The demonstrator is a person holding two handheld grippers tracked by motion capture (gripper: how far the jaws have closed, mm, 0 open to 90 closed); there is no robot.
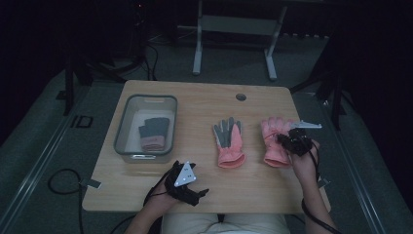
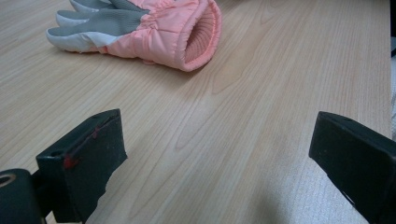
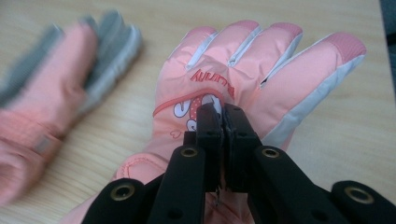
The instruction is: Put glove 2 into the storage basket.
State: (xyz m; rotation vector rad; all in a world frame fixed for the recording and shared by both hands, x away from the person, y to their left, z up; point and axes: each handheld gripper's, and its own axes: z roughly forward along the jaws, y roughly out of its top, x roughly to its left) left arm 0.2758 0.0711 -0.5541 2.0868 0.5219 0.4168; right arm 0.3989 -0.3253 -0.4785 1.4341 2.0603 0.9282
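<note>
a padded pink winter glove with white side panels and a cartoon print [image 3: 224, 88] lies back-up on the right of the table, fingers pointing away, fabric pinched at the print. its pink mate with a grey palm [image 1: 229, 141] lies palm-up just beside it, cuff toward the person.

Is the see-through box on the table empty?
No, the clear box has a dark grey glove with a pink cuff lying inside it.
</note>
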